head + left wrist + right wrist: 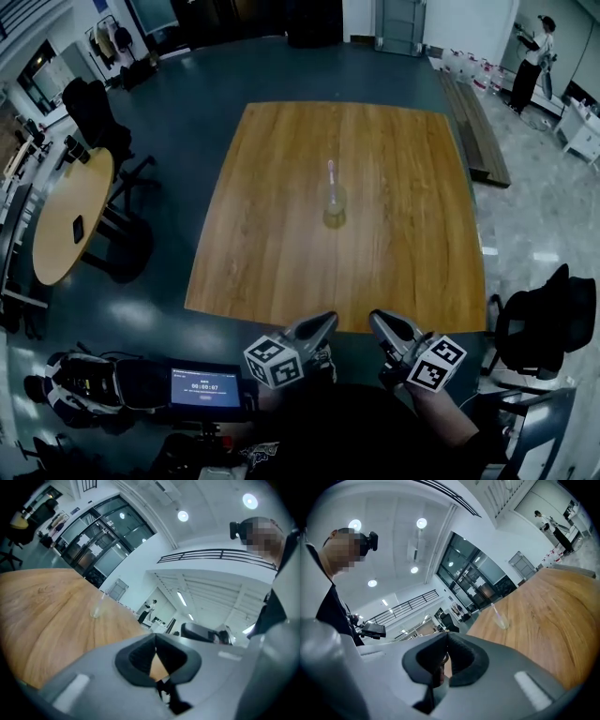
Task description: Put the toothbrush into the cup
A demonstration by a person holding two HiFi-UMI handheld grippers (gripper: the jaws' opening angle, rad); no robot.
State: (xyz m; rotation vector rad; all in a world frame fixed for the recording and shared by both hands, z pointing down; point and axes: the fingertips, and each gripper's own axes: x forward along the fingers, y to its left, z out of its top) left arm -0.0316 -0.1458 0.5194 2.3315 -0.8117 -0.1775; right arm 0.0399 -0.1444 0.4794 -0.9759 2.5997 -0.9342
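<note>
Pinkish and thin, the toothbrush stands nearly upright, long axis vertical, inside the clear cup at the middle of the wooden table. It lies straight ahead of both tools and well apart from them. The left gripper and the right gripper hang at the near edge, each with its jaws pressed together on nothing. Neither looks clearly nearer.

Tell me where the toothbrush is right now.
In the head view, the toothbrush stands in the clear cup near the middle of the wooden table, well ahead of the left gripper and the right gripper.
</note>
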